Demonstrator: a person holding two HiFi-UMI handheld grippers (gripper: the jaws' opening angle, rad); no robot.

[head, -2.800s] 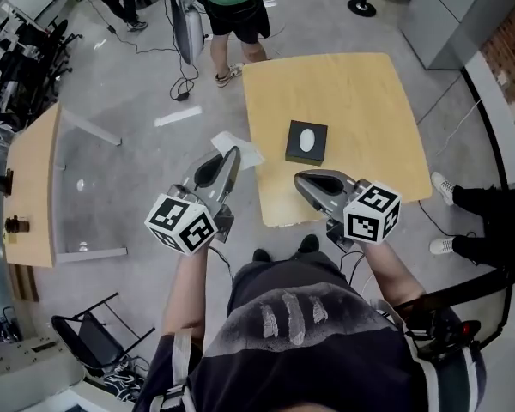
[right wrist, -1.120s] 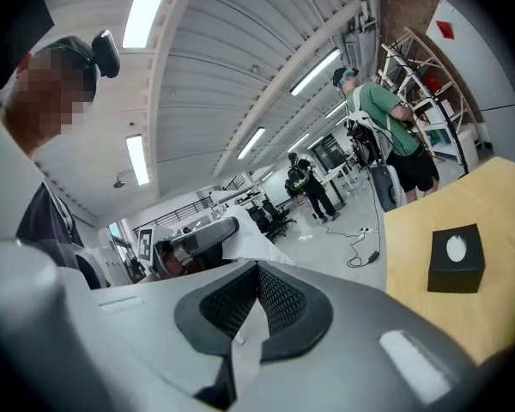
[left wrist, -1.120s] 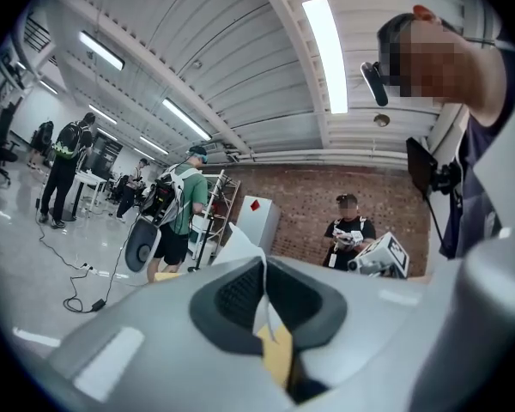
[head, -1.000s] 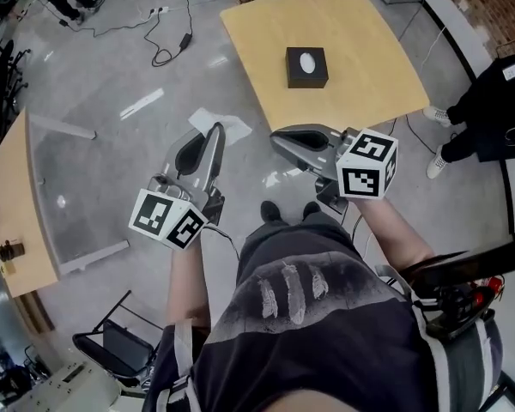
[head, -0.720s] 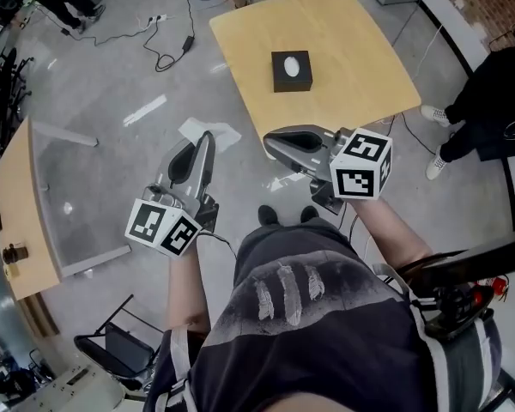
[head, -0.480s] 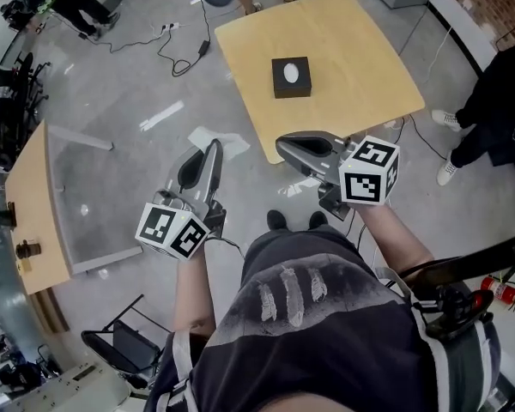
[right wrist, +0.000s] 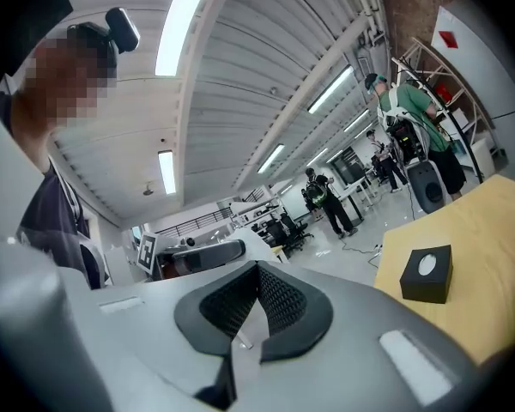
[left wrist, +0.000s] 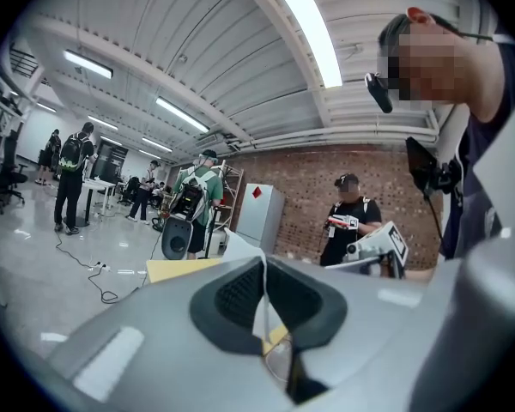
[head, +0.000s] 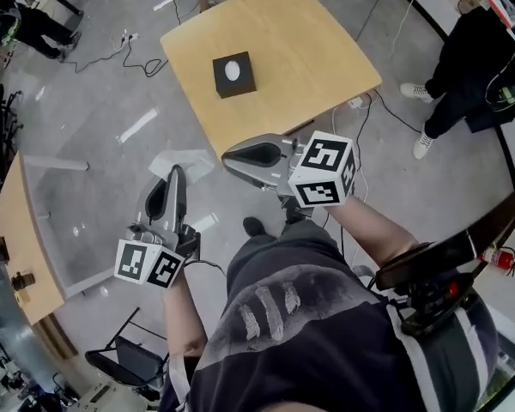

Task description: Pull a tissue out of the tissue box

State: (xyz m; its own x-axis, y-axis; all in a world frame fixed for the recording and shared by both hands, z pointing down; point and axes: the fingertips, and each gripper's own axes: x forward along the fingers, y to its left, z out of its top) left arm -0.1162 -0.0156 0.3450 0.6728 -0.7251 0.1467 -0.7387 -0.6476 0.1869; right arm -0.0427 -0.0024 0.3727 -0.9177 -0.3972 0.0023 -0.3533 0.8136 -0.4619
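Observation:
The black tissue box (head: 233, 74) with a white tissue in its oval slot sits on the wooden table (head: 309, 50); the right gripper view shows the box (right wrist: 427, 274) at the right, well beyond the jaws. My left gripper (head: 176, 172) is off the table's near corner, over the floor, and is shut on a loose white tissue (head: 182, 160). In the left gripper view that tissue (left wrist: 239, 245) sticks out above the left gripper (left wrist: 264, 260). My right gripper (head: 226, 154) hangs by the table's near edge, shut and empty, as the right gripper (right wrist: 258, 269) also looks in its own view.
A person in black (head: 476, 50) stands right of the table. Cables (head: 129, 41) trail on the grey floor. A second wooden table (head: 13, 230) with a clear panel is at the left, a folding chair (head: 120, 363) at the lower left. More people (left wrist: 350, 226) stand beyond.
The table and box have slid left and away in the head view. Both grippers moved along with the person; the tissue stayed at the left gripper's tip.

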